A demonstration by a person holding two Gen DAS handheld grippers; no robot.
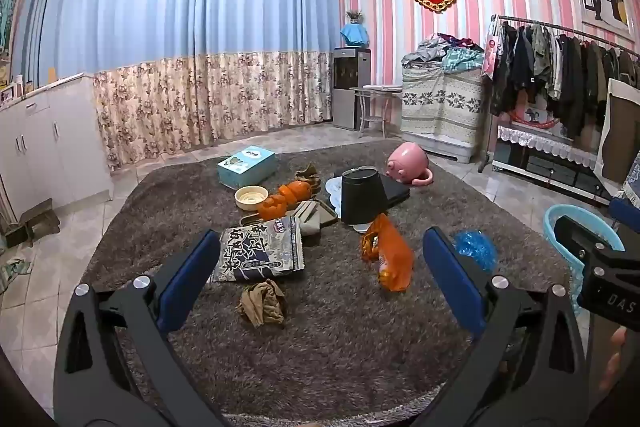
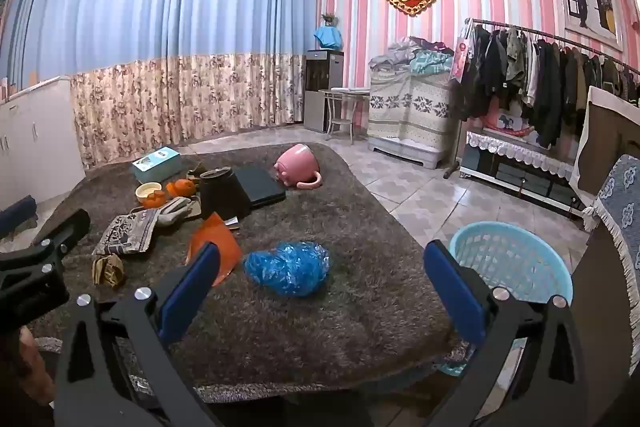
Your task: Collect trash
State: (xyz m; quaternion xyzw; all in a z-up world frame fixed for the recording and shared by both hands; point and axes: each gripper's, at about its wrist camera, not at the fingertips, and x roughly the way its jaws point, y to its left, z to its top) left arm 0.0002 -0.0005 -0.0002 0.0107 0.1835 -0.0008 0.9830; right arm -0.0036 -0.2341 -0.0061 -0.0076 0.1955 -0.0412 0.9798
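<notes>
Left wrist view showed the left gripper (image 1: 316,259) with its jaws spread as wide as they go, holding nothing and touching nothing, hovering tilted down over the shaggy brown rug (image 1: 340,339). Just ahead of it and between the finger lines lay a crumpled brown wad (image 1: 264,303); beyond its left finger lay a flat printed snack packet (image 1: 260,251), and beside its right finger an orange wrapper (image 1: 388,255). Farther ahead stood an overturned black cup (image 1: 362,195), orange peels (image 1: 286,199) and a pink mug (image 1: 406,163) on its side.

In the right wrist view the right gripper (image 2: 318,267) was likewise fully apart and empty, with a crumpled blue plastic bag (image 2: 288,267) lying just ahead between its fingers. The pale blue basket (image 2: 516,267), probably the place for the trash, sat on the floor just beyond its right finger, off the rug's edge.

The risks from here seemed these: the flat packet and wrapper lay tight on deep pile, so closing fingers might snag rug fibres or slide over them; the springy blue plastic could slip out of a shallow pinch; and the two grippers worked close together, so a careless reach could knock them against each other or topple the black cup.
</notes>
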